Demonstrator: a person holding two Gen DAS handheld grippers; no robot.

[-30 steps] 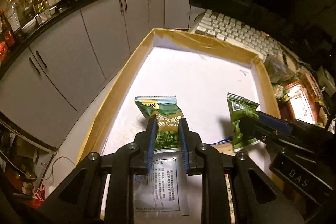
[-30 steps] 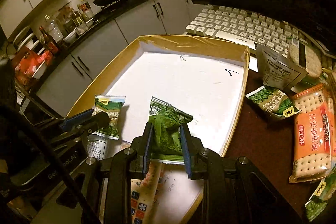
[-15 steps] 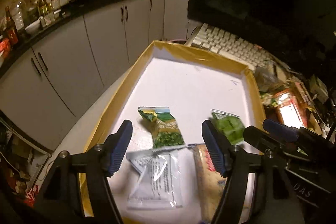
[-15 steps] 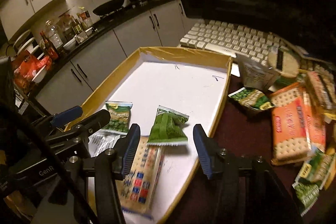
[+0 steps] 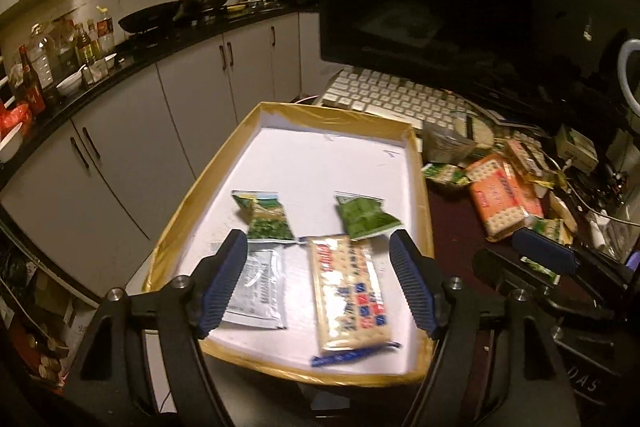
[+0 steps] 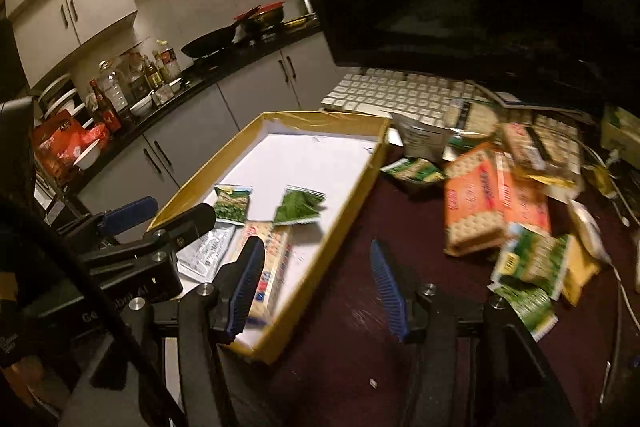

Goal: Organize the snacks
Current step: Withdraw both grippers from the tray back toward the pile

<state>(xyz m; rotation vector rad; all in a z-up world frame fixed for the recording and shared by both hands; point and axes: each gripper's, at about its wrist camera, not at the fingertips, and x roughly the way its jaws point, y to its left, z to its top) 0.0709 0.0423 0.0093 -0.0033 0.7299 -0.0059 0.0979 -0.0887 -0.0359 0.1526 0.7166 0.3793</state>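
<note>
Both the left gripper [image 5: 318,283] and right gripper [image 6: 316,287] have just been opening, nothing between their jaws. Only the right wrist view is showing the snack pile [image 6: 516,211] fully, lying beside the box [image 6: 340,223].

Jaws of the left gripper [image 5: 318,281] just opened, nothing between them; pea packet [image 5: 266,217] let go, now lying flat in the box [image 5: 208,183]. Jaws of the right gripper [image 6: 318,285] just opened too, empty; dark green packet [image 6: 300,207] dropped on the white floor beside the other. Both pulled back and up, away from the packets, right one now over the dark tabletop [image 6: 360,367]
</note>
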